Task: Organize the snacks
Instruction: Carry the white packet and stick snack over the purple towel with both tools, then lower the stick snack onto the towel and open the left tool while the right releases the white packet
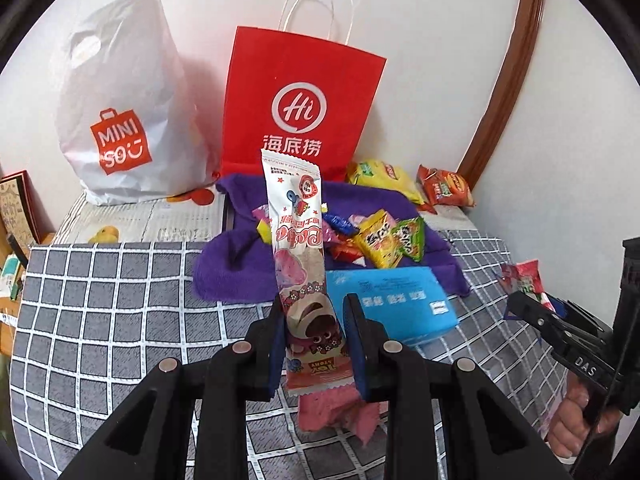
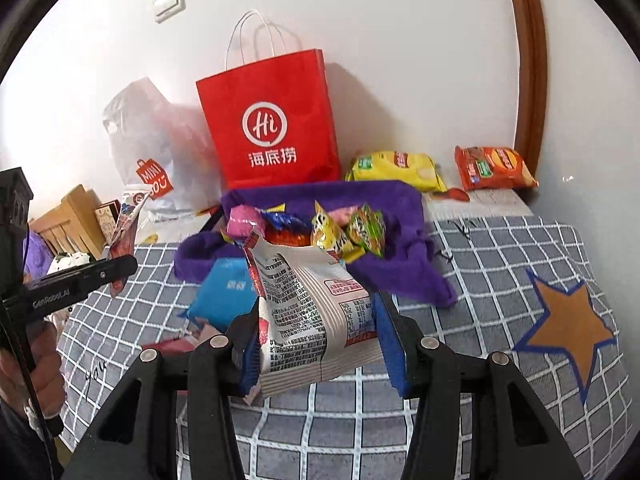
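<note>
Two wrapped snack packets [image 1: 298, 240] [image 2: 308, 312] held aloft.

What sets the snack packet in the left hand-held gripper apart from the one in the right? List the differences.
The long pink-and-white packet is narrow and stands upright in the left hand-held gripper; the wide white packet in the right hand-held gripper is broad and puffy.
The long pink-and-white packet shows cartoon art; the wide white packet shows a block of small print.
Both are clamped between blue pads, above the checked cover.
</note>
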Demonstrator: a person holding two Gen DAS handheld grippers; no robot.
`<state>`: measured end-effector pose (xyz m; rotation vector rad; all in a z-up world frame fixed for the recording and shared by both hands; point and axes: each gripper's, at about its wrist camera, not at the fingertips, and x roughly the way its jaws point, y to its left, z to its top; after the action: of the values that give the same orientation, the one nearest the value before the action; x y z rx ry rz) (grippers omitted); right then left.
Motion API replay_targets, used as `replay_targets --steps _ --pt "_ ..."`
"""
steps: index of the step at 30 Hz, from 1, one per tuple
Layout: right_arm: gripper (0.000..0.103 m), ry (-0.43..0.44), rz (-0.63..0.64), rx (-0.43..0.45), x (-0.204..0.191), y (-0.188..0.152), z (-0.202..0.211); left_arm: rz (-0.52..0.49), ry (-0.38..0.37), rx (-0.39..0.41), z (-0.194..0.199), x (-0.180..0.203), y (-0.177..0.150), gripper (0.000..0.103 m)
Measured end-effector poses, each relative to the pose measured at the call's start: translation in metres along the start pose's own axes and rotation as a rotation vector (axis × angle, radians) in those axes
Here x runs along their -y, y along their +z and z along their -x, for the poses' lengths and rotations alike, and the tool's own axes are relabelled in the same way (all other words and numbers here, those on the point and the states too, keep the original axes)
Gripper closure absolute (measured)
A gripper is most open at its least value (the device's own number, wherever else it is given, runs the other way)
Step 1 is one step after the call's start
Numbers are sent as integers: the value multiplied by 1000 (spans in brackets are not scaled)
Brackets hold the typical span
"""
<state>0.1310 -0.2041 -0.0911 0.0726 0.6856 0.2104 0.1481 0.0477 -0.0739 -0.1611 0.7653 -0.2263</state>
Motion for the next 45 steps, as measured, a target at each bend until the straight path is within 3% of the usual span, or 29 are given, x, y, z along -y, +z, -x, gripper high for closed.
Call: replay_targets --steps 12,23,34,45 --pt "54 -16 22 6 1 31 -9 -39 -54 -1 0 24 21 77" --pt "54 -38 25 19 2 64 -30 -43 -54 0 -16 31 45 77" --pt "54 -37 9 -3 -2 106 -83 -45 -6 0 -51 20 87 77" --pt "54 -59 49 -8 -7 139 -131 8 -24 -36 -97 7 112 77"
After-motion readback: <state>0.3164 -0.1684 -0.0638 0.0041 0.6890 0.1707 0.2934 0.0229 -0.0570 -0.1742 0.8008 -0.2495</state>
